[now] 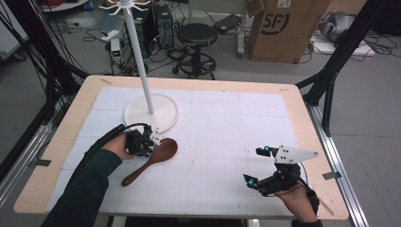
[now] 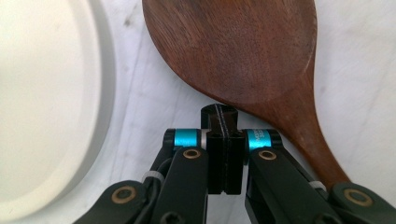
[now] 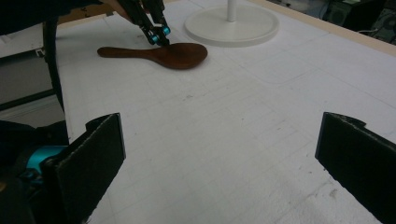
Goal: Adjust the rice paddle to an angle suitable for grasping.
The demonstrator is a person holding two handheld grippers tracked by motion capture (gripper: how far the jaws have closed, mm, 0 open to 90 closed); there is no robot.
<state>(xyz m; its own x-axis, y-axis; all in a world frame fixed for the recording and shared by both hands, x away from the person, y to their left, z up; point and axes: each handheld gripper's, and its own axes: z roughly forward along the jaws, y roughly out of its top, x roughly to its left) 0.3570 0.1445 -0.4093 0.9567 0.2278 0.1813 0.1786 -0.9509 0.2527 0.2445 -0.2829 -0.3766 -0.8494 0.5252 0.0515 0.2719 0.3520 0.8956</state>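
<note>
A dark wooden spoon (image 1: 158, 156) lies flat on the white mat, bowl toward the coat stand, handle toward the front left. My left gripper (image 1: 148, 145) points down at the bowl's left edge. In the left gripper view its jaws are pressed together, shut (image 2: 219, 116), with nothing between them, right beside the spoon's bowl (image 2: 243, 51). My right gripper (image 1: 257, 165) rests near the front right of the table, open and empty. In the right gripper view its jaws stand wide apart (image 3: 219, 154), with the spoon (image 3: 163, 53) and the left gripper (image 3: 159, 36) far ahead.
A white coat stand with a round base (image 1: 163, 106) and a tall pole (image 1: 139, 52) stands just behind the spoon; its base (image 2: 42, 102) lies close on the left gripper's left. Beyond the table are a black stool (image 1: 197, 35) and a cardboard box (image 1: 283, 28).
</note>
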